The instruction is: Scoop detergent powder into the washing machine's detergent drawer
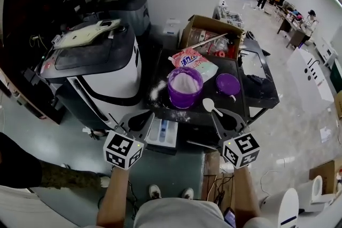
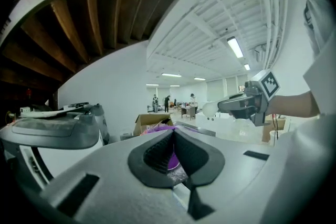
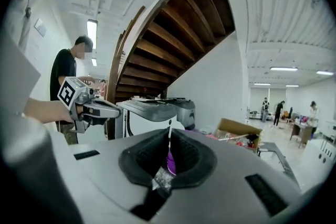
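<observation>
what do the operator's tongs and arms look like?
Left tongs and right tongs: grey bodies, black ribbed pads, each carrying a white cube with black square markers. No cables visible. Forearms unsleeved; light shirt.

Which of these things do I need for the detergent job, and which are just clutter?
For the job: spoon, held in the right gripper; purple tub of powder; detergent drawer; washing machine.
Lying about: purple lid; detergent bag; cardboard box.

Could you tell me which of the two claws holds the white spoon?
The right claw: its jaws grip the white spoon by its handle; the left claw is shut on nothing.
</observation>
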A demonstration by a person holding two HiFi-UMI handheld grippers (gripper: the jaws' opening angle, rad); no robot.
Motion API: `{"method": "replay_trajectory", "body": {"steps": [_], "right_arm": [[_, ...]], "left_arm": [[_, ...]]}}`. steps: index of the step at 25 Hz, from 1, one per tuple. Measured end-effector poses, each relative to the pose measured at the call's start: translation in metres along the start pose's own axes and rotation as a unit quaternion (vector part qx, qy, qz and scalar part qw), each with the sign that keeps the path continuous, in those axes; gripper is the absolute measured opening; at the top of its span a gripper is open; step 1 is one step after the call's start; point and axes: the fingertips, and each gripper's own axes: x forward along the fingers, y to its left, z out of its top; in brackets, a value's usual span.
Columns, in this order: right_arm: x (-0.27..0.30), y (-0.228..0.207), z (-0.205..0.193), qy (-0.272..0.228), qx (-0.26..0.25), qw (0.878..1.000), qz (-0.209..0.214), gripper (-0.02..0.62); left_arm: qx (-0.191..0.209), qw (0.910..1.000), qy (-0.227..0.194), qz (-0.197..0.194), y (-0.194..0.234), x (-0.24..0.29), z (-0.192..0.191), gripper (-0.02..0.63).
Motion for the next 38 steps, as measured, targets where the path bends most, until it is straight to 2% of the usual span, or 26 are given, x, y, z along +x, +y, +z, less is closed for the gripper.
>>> {"method": "replay_trajectory", "body": {"steps": [6,14,38], "right_arm": [[-0.009,-0.004,0.023,-0.02,-0.033,0.999,-0.015,0.003],[-0.017,0.002,0.043,-0.044,-0.046,0.998,-0.018,0.003],[-0.018,0.017,0.047,-0.053,-0.059,0.997,-0.012,0.003]], "left_arm": [[0.033,0.9989,-0.025,-0.021,-0.014,0.002,0.034,0.011],[0.051,0.9971,-0.05,-0.028,-0.019,-0.006,0.058,0.011],[0.053,0.9968,-0.055,-0.024,-0.017,-0.018,0.059,0.01]]}}
